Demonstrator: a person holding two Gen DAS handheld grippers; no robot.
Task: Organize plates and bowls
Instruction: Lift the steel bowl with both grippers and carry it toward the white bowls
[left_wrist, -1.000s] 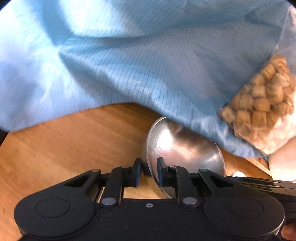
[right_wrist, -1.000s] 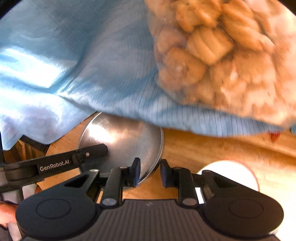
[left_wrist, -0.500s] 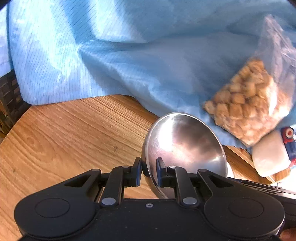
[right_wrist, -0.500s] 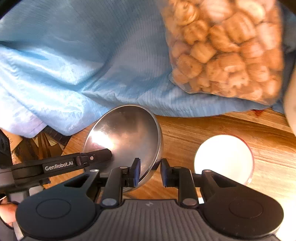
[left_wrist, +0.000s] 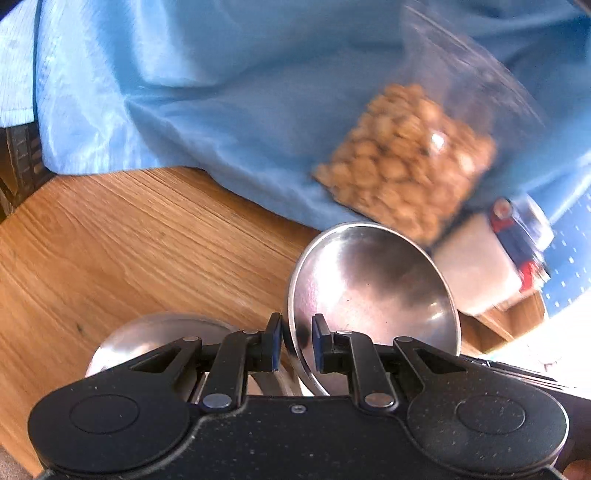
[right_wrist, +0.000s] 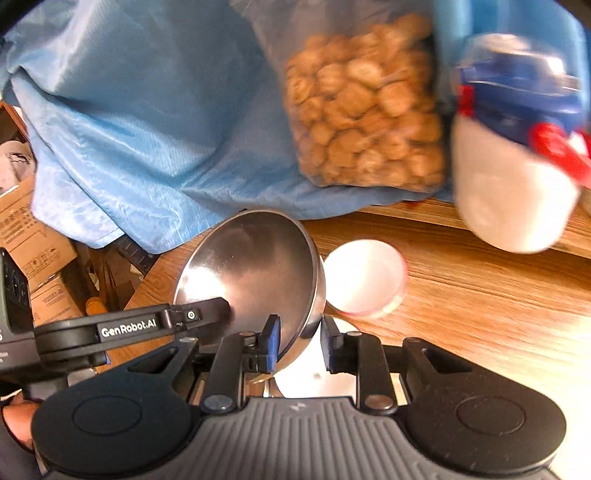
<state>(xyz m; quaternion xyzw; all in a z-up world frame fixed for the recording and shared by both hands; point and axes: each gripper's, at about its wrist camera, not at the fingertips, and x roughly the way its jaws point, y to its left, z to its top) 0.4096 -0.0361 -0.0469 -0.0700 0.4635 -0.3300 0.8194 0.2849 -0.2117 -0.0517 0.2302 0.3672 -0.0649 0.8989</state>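
Between both grippers' fingers (left_wrist: 275, 341): steel bowl (left_wrist: 373, 291) rim, tilted.

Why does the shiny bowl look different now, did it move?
Yes. Both tongs carried the shiny bowl toward you, away from the blue cloth. It was tucked under the cloth's edge; now bare wooden table shows between them.

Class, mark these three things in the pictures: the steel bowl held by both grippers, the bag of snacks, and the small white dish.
steel bowl (right_wrist: 255, 273), right wrist view, inner surface.
bag of snacks (right_wrist: 365, 118), right wrist view, middle of the filled part.
white dish (right_wrist: 364, 282), right wrist view, its centre.
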